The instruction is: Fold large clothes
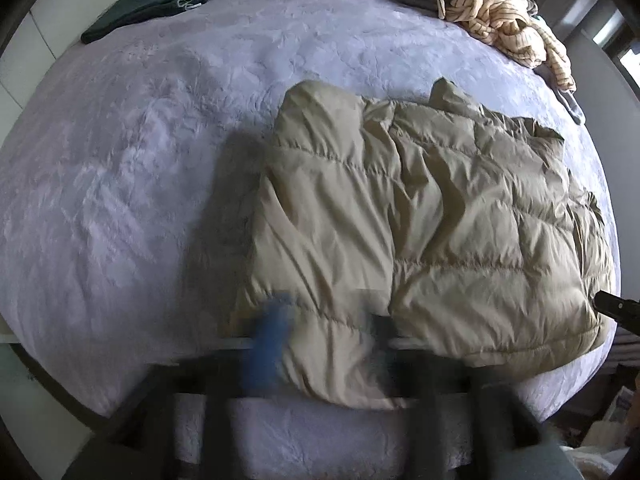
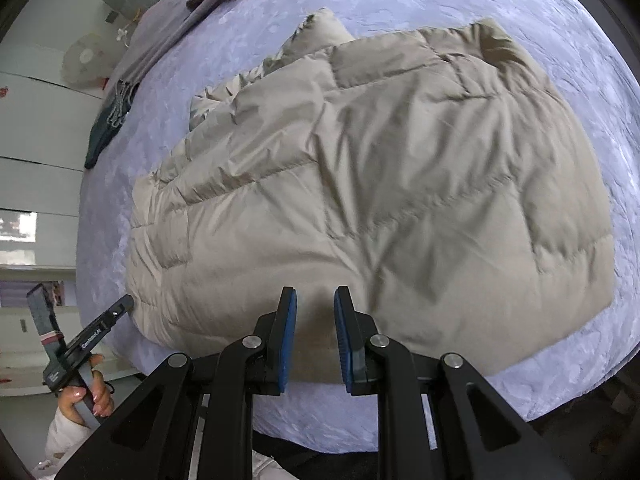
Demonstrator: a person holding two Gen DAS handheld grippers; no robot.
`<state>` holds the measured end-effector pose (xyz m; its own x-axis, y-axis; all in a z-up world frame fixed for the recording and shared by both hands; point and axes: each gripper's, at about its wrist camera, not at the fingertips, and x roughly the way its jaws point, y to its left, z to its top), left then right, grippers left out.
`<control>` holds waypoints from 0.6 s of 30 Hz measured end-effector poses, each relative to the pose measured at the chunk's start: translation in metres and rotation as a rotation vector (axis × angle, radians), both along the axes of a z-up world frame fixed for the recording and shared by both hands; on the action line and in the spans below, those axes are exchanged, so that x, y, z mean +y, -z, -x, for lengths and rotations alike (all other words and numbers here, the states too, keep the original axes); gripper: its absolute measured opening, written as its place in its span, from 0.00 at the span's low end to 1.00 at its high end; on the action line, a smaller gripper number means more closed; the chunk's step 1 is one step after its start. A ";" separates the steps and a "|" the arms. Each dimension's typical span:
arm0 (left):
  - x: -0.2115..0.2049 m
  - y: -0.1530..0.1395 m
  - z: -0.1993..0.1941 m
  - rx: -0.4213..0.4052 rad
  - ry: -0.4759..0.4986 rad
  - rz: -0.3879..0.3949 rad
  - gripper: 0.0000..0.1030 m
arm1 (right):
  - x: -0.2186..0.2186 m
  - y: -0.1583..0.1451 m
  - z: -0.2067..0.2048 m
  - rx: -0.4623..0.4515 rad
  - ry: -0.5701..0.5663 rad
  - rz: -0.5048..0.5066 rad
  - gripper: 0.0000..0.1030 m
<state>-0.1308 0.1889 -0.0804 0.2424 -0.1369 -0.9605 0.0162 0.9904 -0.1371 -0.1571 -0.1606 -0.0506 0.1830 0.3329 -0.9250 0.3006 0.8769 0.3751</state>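
Judging the fold laid, you hold the left gripper (image 1: 320, 320) spread wide and the right gripper (image 2: 315, 336) narrowly apart, both empty above the jacket (image 2: 360, 184); next regrip its near hem.

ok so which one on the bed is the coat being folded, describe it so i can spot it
On the lavender bed cover, it is the beige quilted puffer jacket lying flat near the front edge. Unlike the striped heap and dark green garment at the far side, it is plain and puffy.

Soft, cool daylight throughout, without glare. Strong fisheye bending and dark vignetting at every edge. Heavy motion blur over left gripper (image 1: 320, 344); dark shadow left of jacket (image 1: 420, 220). Sharper in right-wrist view.
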 end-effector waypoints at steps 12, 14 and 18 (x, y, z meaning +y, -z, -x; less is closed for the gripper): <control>0.007 0.015 -0.046 0.013 0.065 0.047 0.99 | 0.034 0.019 -0.026 0.079 0.055 0.042 0.38; 0.006 0.021 -0.051 0.031 0.074 0.059 0.99 | 0.039 0.021 -0.028 0.080 0.065 0.047 0.52; 0.005 0.031 -0.058 0.068 0.091 0.118 0.99 | 0.045 0.023 -0.033 0.085 0.077 0.059 0.55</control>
